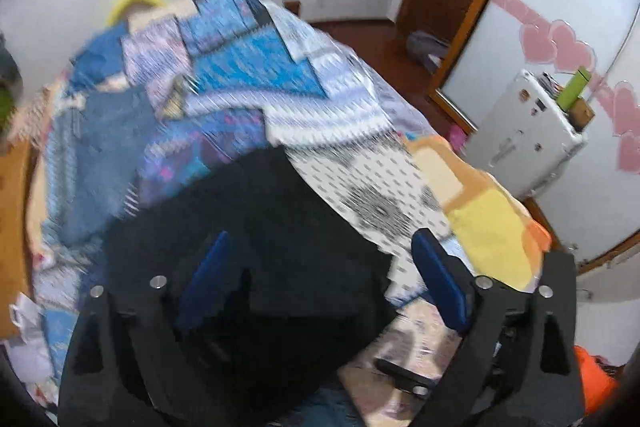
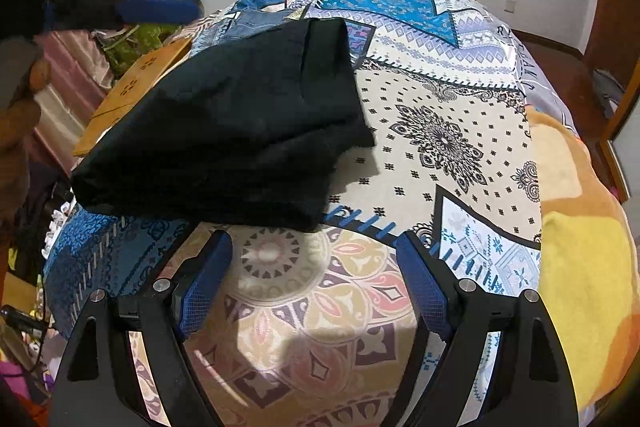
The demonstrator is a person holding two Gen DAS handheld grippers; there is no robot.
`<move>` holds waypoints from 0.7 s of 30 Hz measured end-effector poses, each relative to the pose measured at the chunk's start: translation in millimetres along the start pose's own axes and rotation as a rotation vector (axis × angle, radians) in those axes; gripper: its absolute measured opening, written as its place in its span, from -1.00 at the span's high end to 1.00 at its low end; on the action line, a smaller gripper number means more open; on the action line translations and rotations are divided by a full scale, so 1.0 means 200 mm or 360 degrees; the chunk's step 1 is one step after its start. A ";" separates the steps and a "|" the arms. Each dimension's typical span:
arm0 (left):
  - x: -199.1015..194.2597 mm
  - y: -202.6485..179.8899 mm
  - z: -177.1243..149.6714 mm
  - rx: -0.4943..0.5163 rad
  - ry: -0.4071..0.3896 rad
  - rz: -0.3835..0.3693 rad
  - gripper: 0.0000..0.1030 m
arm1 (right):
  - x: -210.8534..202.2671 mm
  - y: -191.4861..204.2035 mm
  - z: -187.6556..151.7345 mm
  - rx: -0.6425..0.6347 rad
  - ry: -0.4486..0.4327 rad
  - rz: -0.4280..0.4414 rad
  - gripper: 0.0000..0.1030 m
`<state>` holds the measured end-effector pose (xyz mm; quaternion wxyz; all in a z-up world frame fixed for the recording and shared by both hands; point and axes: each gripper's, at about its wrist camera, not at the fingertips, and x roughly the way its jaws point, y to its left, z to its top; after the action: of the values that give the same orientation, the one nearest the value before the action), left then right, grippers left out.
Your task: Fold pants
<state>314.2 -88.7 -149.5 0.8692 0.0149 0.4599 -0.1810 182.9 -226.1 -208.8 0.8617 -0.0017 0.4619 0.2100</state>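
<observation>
Both tools gape empty, left tool [image 1: 320,267] over folded black pants [image 2: 228,131] on the bedspread [image 2: 440,131], right tool [image 2: 314,275] beside them.

One black pants [image 2: 240,131], one patterned bedspread [image 2: 440,131], one yellow-orange blanket [image 2: 580,267], two tools: left tool [image 1: 320,279], right tool [image 2: 316,275]

Motion blur smears the blue patchwork-print bedspread [image 1: 224,75] across the left wrist view, its far patterns unreadable. The folded black fabric pants [image 1: 256,227] run out of sight behind the left gripper [image 1: 320,275]. At the right wrist view's top-left corner, that gripper [image 2: 160,7] appears only as a streak.
</observation>
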 end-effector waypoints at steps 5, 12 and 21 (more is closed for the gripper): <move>-0.01 0.29 0.08 -0.0101 -0.0062 0.0265 -0.88 | 0.01 0.03 0.02 0.0005 -0.0019 0.0024 -0.59; 0.24 0.75 0.11 -0.0225 0.0139 0.0527 -0.94 | 0.06 0.05 0.07 0.0014 -0.0043 0.0040 -0.59; 0.71 1.08 0.00 -0.0351 0.0468 0.0521 -0.99 | 0.10 0.02 0.10 -0.0015 -0.0042 0.0071 -0.66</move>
<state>458.2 69.7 -293.6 0.8071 0.0206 0.5898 0.0177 207.5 -210.2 -211.9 0.8628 0.0074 0.4495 0.2313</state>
